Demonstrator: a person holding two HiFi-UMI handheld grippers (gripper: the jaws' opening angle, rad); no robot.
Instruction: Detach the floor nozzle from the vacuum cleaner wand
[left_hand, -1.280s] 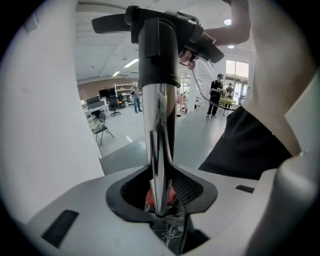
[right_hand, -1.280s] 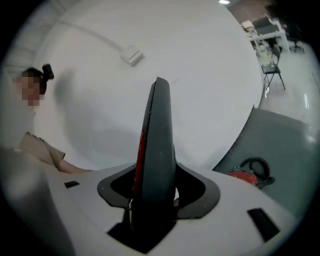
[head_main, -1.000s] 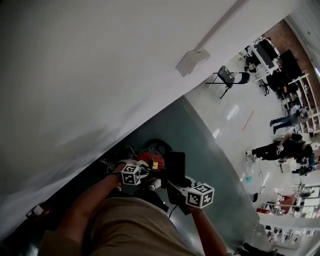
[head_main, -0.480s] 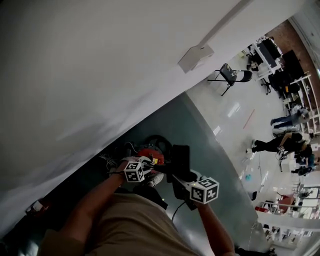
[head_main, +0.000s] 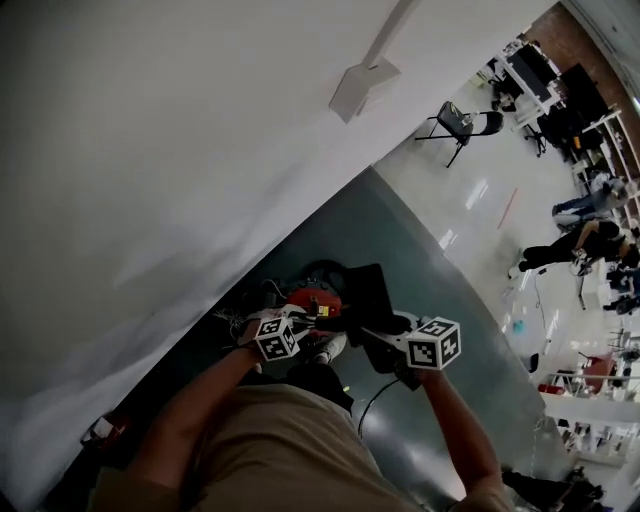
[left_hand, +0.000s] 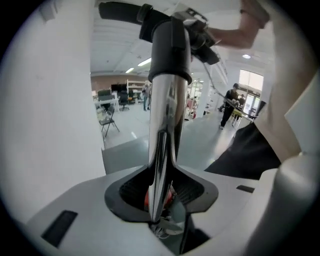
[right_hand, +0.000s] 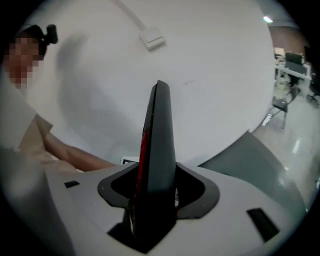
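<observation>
- Floor nozzle (right_hand: 157, 165), a dark grey flat plastic head with a red streak down one edge, is sitting edge-on between the jaws of the right gripper (right_hand: 152, 202). The pads are pinching both of its faces.
- Left gripper (left_hand: 160, 200) is clamping the shiny chrome metal wand (left_hand: 167, 125). The tube is running up from between the jaws into a black plastic collar (left_hand: 170, 45).
- In the head view both parts are hanging in front of the person, over the grey-green floor (head_main: 400, 240), near its edge along the white wall (head_main: 150, 150). They are sitting just beside the red round canister body (head_main: 312, 300).
- Progress, my read: both grips are looking set, one on each part, so the pull-apart looks pending. The joint itself is not showing in any view, so I can't tell whether nozzle and wand are joined or already apart.
- Left to do, likely: pulling or twisting the nozzle off while holding the wand steady. No release latch is showing.
- Writing: nothing readable. No brand is showing on nozzle, wand or canister, only black-and-white square markers on the gripper cubes (head_main: 437, 342).
</observation>
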